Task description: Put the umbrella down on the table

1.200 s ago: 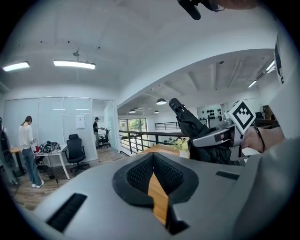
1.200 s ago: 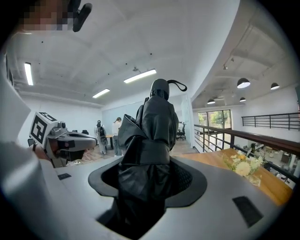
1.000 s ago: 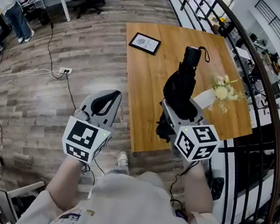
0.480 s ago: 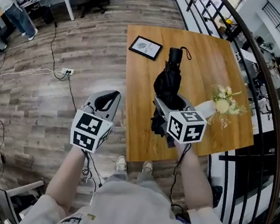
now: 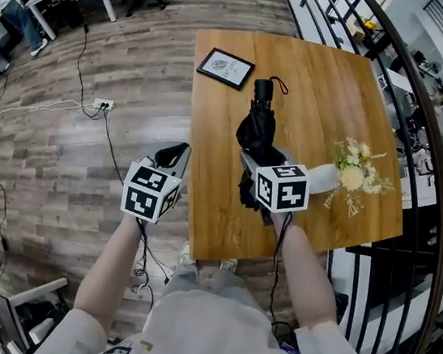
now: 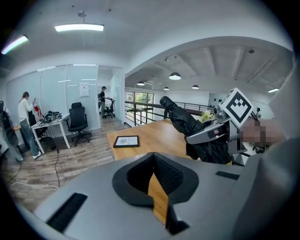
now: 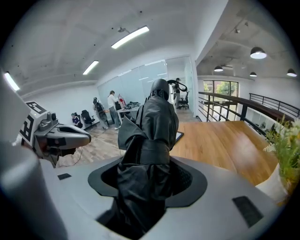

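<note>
The folded black umbrella (image 5: pixel 256 132) sticks out forward over the wooden table (image 5: pixel 324 88), tilted, with its handle and strap toward the far side. My right gripper (image 5: pixel 255 159) is shut on the umbrella's bundled cloth (image 7: pixel 152 140), above the table's near half. Whether the umbrella touches the tabletop I cannot tell. My left gripper (image 5: pixel 174 156) hangs beside the table's left edge over the floor, jaws together with nothing between them. In the left gripper view the umbrella (image 6: pixel 187 124) and the right gripper (image 6: pixel 206 136) show to the right.
A framed picture (image 5: pixel 226 67) lies flat at the table's far left corner. A white vase of flowers (image 5: pixel 353 170) lies on the table's right side, close to my right hand. A black railing (image 5: pixel 426 119) runs past the table's right. Cables and a power strip (image 5: pixel 101 104) lie on the floor.
Both grippers have moved forward and down. The umbrella has travelled with the right gripper further in over the table, toward its left side and the framed picture.
</note>
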{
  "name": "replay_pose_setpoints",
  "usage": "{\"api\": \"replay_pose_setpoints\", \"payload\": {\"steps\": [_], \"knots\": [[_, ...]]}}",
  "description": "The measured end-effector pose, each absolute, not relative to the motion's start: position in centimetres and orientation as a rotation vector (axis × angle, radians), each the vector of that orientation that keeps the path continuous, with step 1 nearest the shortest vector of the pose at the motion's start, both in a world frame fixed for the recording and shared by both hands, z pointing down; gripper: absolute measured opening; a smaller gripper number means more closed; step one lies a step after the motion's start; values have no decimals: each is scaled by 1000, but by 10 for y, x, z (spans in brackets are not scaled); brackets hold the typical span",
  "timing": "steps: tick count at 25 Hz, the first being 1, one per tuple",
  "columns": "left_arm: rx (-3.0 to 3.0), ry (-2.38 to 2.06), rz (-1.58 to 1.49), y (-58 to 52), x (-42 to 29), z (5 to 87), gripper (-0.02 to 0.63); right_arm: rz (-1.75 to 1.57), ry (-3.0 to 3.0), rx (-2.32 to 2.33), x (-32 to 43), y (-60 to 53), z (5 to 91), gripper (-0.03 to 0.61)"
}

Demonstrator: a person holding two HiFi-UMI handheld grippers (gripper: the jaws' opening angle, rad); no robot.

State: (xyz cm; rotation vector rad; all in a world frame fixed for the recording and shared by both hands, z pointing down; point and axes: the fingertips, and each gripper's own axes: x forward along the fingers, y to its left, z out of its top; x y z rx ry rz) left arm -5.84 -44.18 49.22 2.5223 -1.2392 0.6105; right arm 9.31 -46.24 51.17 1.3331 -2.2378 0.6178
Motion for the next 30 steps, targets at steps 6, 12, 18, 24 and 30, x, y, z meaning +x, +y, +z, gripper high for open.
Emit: {"api": "replay_pose_setpoints", "payload": {"steps": [6, 12, 18, 24, 30], "knots": [[2450, -1145, 639, -461, -38, 536, 17, 716, -2153, 1285, 103, -482, 570, 265], [2404, -1118, 691, -475, -38, 568, 17, 860, -2085, 1256, 104, -495, 627, 265], [2339, -1059, 738, -478, -38, 607, 17, 907, -1958, 1243, 111, -501, 681, 265], [2288, -1025, 774, -475, -42, 640, 17, 915, -1879, 1190, 109, -499, 724, 267], [2247, -1007, 764, -467, -43, 654, 17, 999, -1849, 1157, 105, -494, 750, 282]]}}
